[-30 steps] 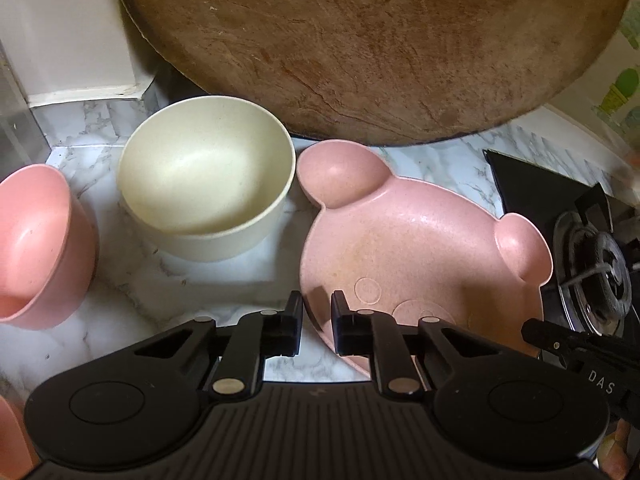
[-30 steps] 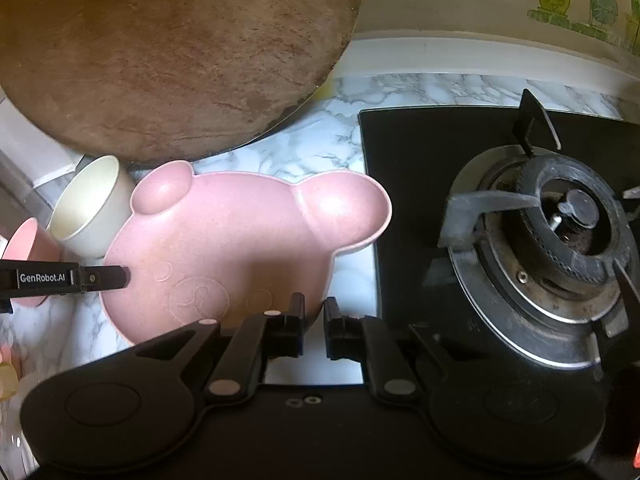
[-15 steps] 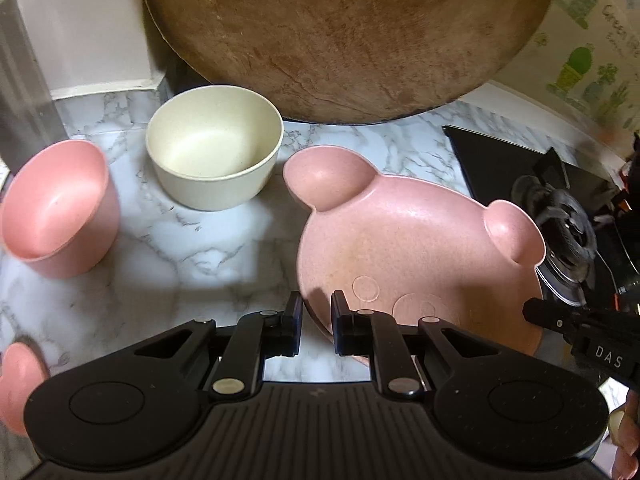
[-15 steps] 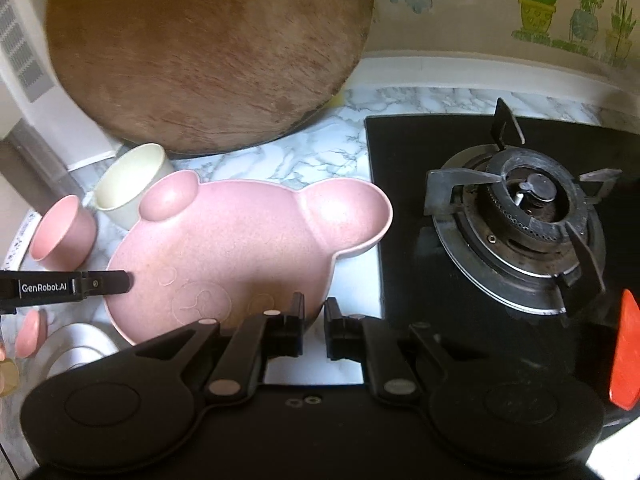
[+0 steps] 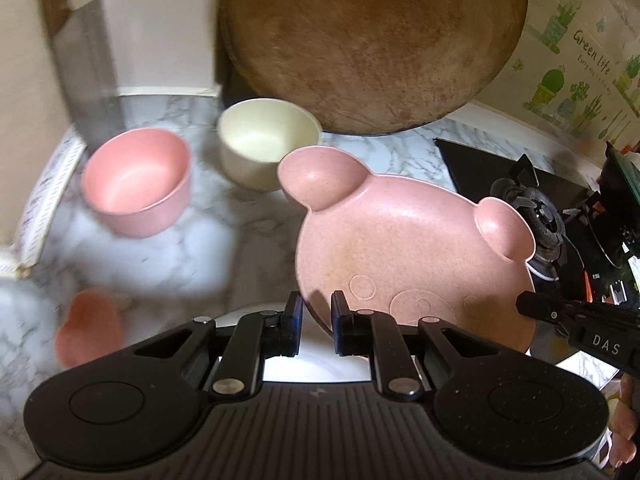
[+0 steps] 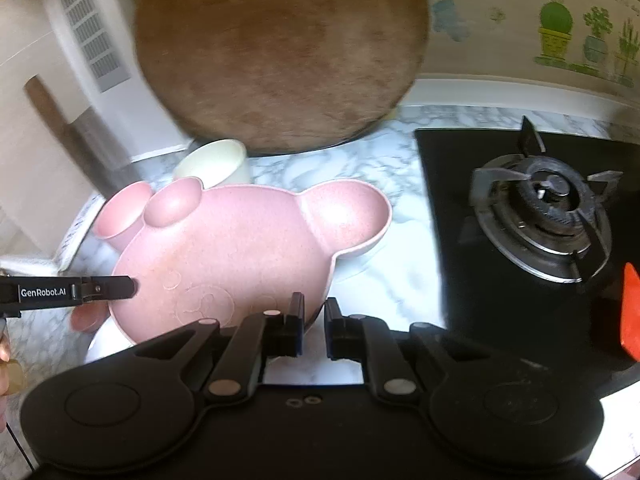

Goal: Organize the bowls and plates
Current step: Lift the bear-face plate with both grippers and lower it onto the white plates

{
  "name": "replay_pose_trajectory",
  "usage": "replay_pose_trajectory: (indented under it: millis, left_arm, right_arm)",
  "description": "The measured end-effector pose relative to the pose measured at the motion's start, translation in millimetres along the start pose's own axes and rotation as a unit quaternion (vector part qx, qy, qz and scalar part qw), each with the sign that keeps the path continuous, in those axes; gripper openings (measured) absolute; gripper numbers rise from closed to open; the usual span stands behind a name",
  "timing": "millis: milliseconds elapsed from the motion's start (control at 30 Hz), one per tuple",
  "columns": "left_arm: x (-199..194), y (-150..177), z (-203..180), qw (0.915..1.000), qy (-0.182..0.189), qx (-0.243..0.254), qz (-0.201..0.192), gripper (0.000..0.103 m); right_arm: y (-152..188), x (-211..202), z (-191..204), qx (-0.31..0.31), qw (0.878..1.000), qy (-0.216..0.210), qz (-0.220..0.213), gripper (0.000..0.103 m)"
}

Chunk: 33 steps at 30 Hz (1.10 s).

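Note:
A pink bear-shaped plate [image 5: 404,256] with two ear cups is held above the marble counter by both grippers. My left gripper [image 5: 316,326] is shut on its near left rim. My right gripper [image 6: 312,326] is shut on its near right rim; the plate [image 6: 224,256] fills the left of the right wrist view. A pink bowl [image 5: 138,186] and a cream bowl [image 5: 266,142] stand upright on the counter beyond. A white plate [image 5: 320,364] lies under the held plate, and a small pink dish [image 5: 88,332] sits at the lower left.
A large round wooden board [image 5: 372,40] leans against the back wall. A black gas hob with a burner [image 6: 544,208] lies to the right. A knife blade [image 5: 86,68] stands at the far left. An orange object [image 6: 632,312] is at the right edge.
Both grippers have lifted the pink bear plate up and back toward me. The bowls now look farther away, and a white plate and small pink dish have come into view below.

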State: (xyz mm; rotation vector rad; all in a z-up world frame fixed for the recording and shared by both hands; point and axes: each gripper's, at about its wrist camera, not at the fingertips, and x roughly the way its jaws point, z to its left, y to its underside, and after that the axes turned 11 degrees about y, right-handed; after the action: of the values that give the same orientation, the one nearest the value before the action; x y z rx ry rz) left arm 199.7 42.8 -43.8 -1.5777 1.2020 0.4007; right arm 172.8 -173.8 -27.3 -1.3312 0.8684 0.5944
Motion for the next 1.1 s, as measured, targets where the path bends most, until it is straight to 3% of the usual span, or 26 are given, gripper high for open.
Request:
replay_pose_trajectory:
  millis: [433,733,1100]
  left_arm:
    - [-53.7,43.7,53.2,0.9991,-0.012,-0.042,-0.005,0.014]
    - [-54.0,71.6,73.7,0.998,-0.014,-0.062,0.004,0.014]
    - [-49.7,81.1,76.9,0.9982,-0.021,-0.056,0.004,0.014]
  right_arm:
    - [28.6,-11.7,57.9,-0.043,0.999,-0.021,0.007,0.01]
    - [48.3,-3.0,72.6,-0.065,0.998,-0.022,0.012,0.01]
    - [57.0,9.9,74.2,-0.084,0.996,-0.024,0.026,0.011]
